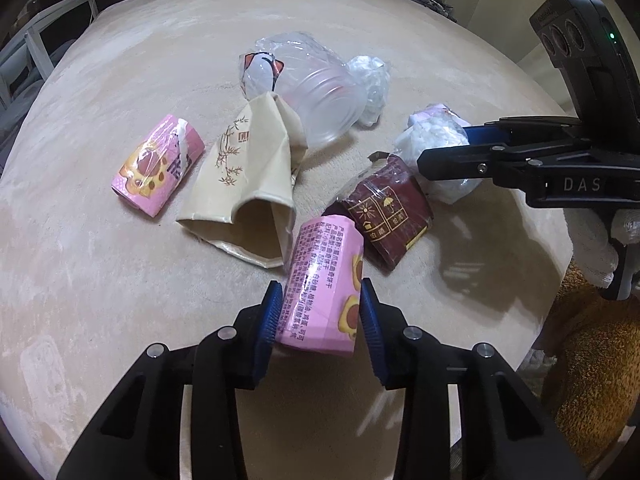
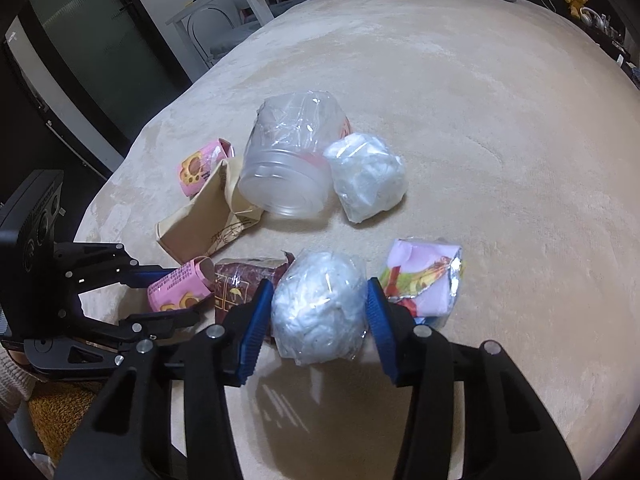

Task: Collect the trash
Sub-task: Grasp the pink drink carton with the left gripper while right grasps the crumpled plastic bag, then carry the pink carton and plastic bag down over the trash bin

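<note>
While both grippers point steeply down at the beige blanket [image 1: 120, 300], each one is clamped on a separate piece of trash. The left gripper [image 1: 320, 312] has its blue pads [image 1: 270, 312] pressed against both sides of a pink snack box [image 1: 324, 288], which stands tilted at the near edge of the pile. The right gripper [image 2: 320, 312] has its blue pads [image 2: 254, 320] closed on a white wad wrapped in clear film [image 2: 320, 304], which bulges between them. In the left wrist view this gripper enters from the right, with its jaws around the same wad [image 1: 436, 140]. A dark red carton [image 1: 386, 216] lies between the two gripped items, touching the pink snack box. A beige paper bag [image 1: 244, 184] lies to the left of the carton, open end toward the near side. A second pink box [image 1: 158, 164] lies left of the bag, just beside it. A clear plastic cup [image 1: 320, 96] lies on its side at the far side of the pile, resting on the bag's far end. A second film-wrapped white bundle [image 2: 366, 176] sits against the cup on the right. A colourful foil-lined wrapper [image 2: 424, 276] lies just right of the right gripper. A white chair [image 2: 224, 20] stands beyond the blanket's far left edge.
</note>
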`<state>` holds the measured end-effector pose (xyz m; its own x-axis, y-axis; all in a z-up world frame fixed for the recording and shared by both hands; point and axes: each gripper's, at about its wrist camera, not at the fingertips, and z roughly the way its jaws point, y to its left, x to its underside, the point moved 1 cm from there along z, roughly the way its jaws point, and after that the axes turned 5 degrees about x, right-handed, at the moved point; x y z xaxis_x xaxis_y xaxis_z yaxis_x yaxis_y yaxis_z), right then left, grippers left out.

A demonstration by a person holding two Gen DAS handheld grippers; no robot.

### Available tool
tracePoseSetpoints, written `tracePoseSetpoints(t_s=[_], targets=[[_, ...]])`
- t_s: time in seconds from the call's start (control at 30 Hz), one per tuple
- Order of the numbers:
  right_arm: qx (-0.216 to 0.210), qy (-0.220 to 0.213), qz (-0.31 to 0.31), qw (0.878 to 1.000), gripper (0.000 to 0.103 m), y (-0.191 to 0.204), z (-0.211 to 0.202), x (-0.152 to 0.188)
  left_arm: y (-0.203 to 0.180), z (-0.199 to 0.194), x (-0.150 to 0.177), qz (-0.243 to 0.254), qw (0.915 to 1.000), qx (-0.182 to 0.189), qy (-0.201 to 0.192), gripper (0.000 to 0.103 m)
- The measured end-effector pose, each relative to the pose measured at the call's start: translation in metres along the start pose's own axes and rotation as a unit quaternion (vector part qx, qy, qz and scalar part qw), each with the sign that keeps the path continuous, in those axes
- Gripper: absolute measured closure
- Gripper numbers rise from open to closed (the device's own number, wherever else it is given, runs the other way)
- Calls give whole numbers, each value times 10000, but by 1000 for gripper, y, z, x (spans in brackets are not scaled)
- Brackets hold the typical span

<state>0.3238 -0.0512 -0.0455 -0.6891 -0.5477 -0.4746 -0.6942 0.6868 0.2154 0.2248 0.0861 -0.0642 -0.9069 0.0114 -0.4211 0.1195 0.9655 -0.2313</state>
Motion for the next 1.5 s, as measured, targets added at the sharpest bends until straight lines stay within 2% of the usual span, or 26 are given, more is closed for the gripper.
tracePoseSetpoints(t_s=[0.47,0.9,1.5], targets=[[-28,-436,340,9985,55,7,-44,22,-28,-29,17,-205,9984,97,-526,66],[-123,-591,732,9955,55,13,-71,78,-49,-50,52,-306,9952,200,-906,66],[-177,-643,861,9941,55,36,-92,141,-73,-65,111,-663,9889,378,-1273,66]])
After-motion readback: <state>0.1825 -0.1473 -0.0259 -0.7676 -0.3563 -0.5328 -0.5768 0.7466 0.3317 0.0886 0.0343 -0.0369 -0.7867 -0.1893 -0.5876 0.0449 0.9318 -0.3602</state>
